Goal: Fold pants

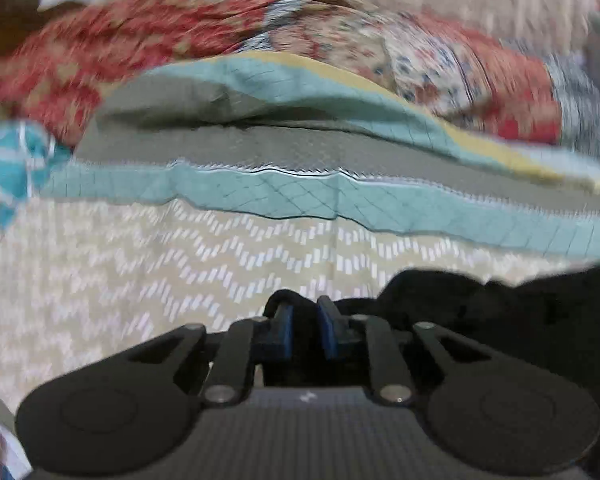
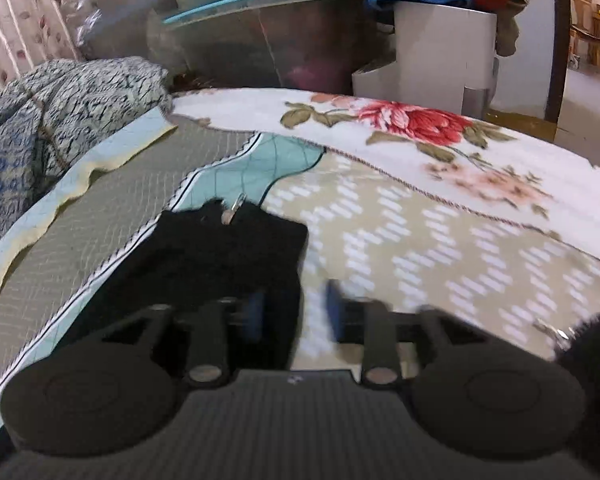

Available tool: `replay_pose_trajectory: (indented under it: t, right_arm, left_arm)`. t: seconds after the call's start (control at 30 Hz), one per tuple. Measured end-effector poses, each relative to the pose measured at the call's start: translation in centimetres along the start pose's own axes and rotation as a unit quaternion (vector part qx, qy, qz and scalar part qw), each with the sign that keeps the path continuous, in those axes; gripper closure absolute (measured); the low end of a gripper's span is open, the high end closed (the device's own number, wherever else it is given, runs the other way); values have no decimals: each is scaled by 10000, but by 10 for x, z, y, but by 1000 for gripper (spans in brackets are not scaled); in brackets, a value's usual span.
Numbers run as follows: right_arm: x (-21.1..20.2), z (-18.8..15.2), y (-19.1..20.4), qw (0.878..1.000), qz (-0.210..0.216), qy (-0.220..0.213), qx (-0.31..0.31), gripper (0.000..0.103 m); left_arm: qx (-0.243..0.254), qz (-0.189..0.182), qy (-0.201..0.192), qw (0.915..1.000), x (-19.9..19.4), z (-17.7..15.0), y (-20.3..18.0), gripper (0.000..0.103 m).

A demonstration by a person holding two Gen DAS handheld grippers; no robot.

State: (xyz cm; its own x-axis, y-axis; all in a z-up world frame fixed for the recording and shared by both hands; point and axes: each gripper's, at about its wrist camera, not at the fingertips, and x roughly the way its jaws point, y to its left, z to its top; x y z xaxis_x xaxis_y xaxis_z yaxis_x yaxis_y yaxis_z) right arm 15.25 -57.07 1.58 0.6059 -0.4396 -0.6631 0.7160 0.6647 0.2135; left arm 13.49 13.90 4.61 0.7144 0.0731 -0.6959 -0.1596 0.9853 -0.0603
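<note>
Beige zigzag bedspread (image 2: 440, 240) fills lower frame. Black pants (image 2: 220, 256) lie centre-left, edge between right gripper (image 2: 296, 312) pads – spread wide, gripping nothing. Left gripper (image 1: 304, 320) clenched on bunched pants cloth, likely for folding.

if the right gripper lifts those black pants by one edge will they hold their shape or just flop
Probably flop: the black pants lie limp and rumpled on the bedspread. The patterned fabric may offer some grip. The metal clip at their far edge would likely dangle.

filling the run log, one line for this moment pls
left hand-held gripper: nearly shut, black pants beside it | right hand-held gripper: open at pants edge | surface: patterned bedspread
</note>
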Motion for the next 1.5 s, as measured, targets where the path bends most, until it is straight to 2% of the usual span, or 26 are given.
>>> replay_pose_trajectory:
  t: [0.07, 0.13, 0.2, 0.23, 0.33, 0.4, 0.43, 0.47, 0.5, 0.53, 0.6, 0.73, 0.8, 0.83, 0.87, 0.93, 0.97, 1.0, 1.03, 1.1, 1.17, 1.23, 1.3, 1.37, 1.43, 1.5]
  right_arm:
    - [-24, -3, -1, 9991, 419, -84, -5, 47]
    - [-44, -4, -4, 9955, 943, 2, 21, 46]
    - [-67, -13, -6, 9889, 1478, 177, 38, 45]
    - [-79, -20, -3, 9851, 1697, 281, -3, 42]
    - [-108, -47, 5, 9715, 2253, 655, -349, 39]
    - [-125, -70, 10, 9635, 2464, 847, -619, 39]
    - [-132, -82, 13, 9599, 2533, 945, -745, 39]
    - [-138, -93, 17, 9558, 2591, 1058, -897, 39]
    - [-141, -100, 22, 9523, 2633, 1144, -1035, 39]
    - [-144, -107, 28, 9491, 2669, 1206, -1161, 39]
    - [-143, -109, 43, 9454, 2674, 1244, -1388, 39]
    - [-128, -80, 61, 9487, 2676, 1098, -1277, 39]
    - [-112, -58, 73, 9548, 2536, 985, -1201, 39]
    - [-102, -46, 78, 9588, 2435, 926, -1131, 39]
    - [-92, -34, 85, 9649, 2269, 857, -1010, 39]
    - [-61, -5, 97, 9754, 1913, 824, -724, 39]
    - [-45, 8, 99, 9792, 1754, 851, -569, 39]
    - [-30, 17, 103, 9826, 1577, 888, -420, 39]
    - [-11, 28, 108, 9852, 1392, 957, -308, 39]
    - [17, 40, 120, 9889, 1064, 1007, -236, 39]
    - [37, 42, 129, 9927, 660, 980, -254, 38]
    - [62, 46, 126, 9932, 396, 1039, -345, 37]
    - [80, 44, 125, 9940, 19, 999, -442, 37]
    - [93, 39, 120, 9926, -56, 1005, -682, 40]
    - [89, 31, 123, 9911, -149, 740, -1096, 69]
    - [83, 34, 115, 9931, 93, 719, -925, 93]
  left_arm:
    - [-386, -164, -9, 9991, -9, 0, 17, 55]
    - [-439, 49, -158, 9989, -17, 0, 28, 57]
    - [-647, -82, -135, 9978, -21, 2, 46, 55]
    - [-862, -315, -74, 9958, -22, 3, 56, 47]
    - [-1111, -882, 72, 9899, -16, 5, 68, 10]
    - [-1035, -1082, 161, 9886, -6, 1, 65, 10]
    - [-980, -1198, 314, 9875, 2, -2, 61, 12]
    - [-946, -1261, 428, 9866, 10, -4, 57, 28]
    - [-853, -1285, 534, 9866, 18, -8, 51, 48]
    - [-705, -1251, 622, 9877, 23, -10, 45, 79]
    - [-500, -1032, 465, 9923, 21, -13, 37, 91]
    - [-744, -1101, -69, 9911, -8, -15, 52, 92]
    - [-815, -1118, -44, 9904, -7, -14, 58, 84]
    - [-797, -1147, 11, 9902, -4, -14, 57, 71]
    - [-735, -1100, 71, 9912, -1, -13, 54, 48]
    - [-629, -943, 52, 9935, 3, -12, 49, 22]
    - [-575, -956, -39, 9937, 5, -10, 45, 14]
    - [-540, -1028, -116, 9932, 5, -9, 41, 14]
    - [-500, -1117, -168, 9923, 5, -9, 38, 14]
    - [-315, -1111, -281, 9929, 11, -7, 27, 24]
    - [111, -938, -341, 9949, 17, -8, 15, 67]
    - [342, -669, -384, 9964, 20, -10, 10, 87]
    - [286, -728, -372, 9962, 19, -9, 14, 91]
    - [254, -765, -378, 9960, 15, -9, 17, 92]
    - [326, -612, -461, 9965, 8, -8, 16, 93]
    - [272, -547, -598, 9963, -3, -7, 17, 93]
